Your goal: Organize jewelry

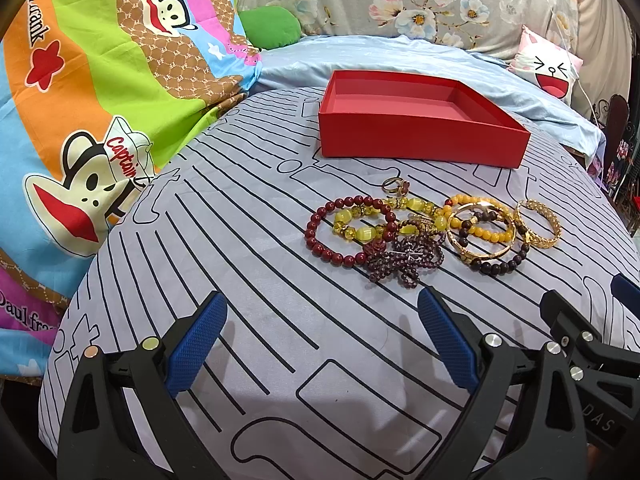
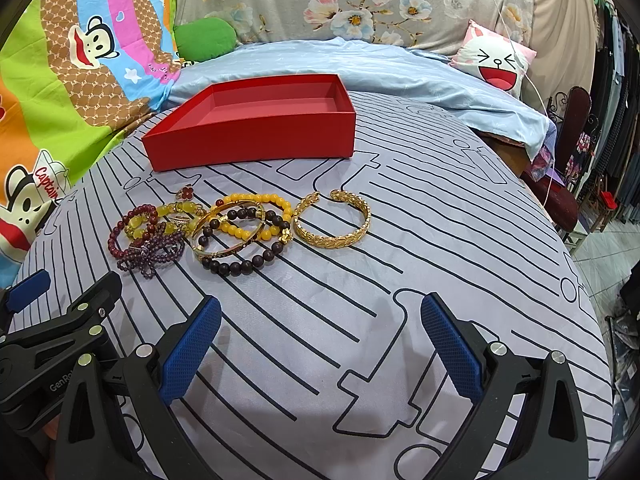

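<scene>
Both jaws stand apart and empty as I hold the left gripper (image 1: 322, 344) and right gripper (image 2: 320, 344) low over the striped bedsheet (image 2: 440, 240), side by side and short of the jewelry, probably so each can reach in. The heap lies between the grippers and the empty red box (image 2: 256, 136): a smooth dark-red bead bracelet (image 1: 344, 232), a tangled purple bead strand (image 1: 404, 260), and an open, leaf-textured gold cuff (image 2: 334, 226) just to its right. I judge the rigid cuff the easiest first pick.
</scene>
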`<state>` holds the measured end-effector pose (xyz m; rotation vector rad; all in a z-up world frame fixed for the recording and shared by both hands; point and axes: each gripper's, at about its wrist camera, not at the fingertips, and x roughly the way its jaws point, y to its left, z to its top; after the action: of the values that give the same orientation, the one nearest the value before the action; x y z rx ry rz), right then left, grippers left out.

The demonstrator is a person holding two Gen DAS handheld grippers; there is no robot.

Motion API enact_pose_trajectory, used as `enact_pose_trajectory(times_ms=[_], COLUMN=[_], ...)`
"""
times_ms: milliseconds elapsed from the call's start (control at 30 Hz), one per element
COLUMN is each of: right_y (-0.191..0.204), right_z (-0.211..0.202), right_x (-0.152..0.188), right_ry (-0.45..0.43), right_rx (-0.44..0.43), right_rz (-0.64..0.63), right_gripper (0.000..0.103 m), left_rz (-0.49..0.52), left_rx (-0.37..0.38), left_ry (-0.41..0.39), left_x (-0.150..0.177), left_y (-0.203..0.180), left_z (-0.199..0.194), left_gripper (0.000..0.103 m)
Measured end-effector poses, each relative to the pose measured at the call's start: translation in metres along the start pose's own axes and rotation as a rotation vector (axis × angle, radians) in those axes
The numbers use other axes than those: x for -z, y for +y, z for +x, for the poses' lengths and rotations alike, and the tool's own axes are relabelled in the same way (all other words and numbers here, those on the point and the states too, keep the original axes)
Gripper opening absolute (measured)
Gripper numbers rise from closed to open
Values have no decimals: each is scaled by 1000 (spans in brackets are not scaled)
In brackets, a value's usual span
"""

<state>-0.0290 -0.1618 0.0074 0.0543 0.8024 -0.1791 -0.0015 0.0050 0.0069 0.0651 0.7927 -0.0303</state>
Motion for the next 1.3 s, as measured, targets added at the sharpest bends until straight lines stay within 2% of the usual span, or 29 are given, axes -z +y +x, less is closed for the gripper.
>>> enact_pose_trajectory(times_ms=[867,1033,1300], right_y=[0,-6,-13], right_z=[0,0,1], right_x=[1,3,1], right_ry=[1,3,27], right_rx=[-1,2,1], right_rz=[2,3,2], right_gripper=[96,96,96], left_rz=[-3,-46,-60], left_rx=[3,38,11], left_ry=[-5,-25,9], left_x=[-2,-2,-8], left_y=[1,12,34], left_z=[-2,-7,3], left_gripper=[92,92,92])
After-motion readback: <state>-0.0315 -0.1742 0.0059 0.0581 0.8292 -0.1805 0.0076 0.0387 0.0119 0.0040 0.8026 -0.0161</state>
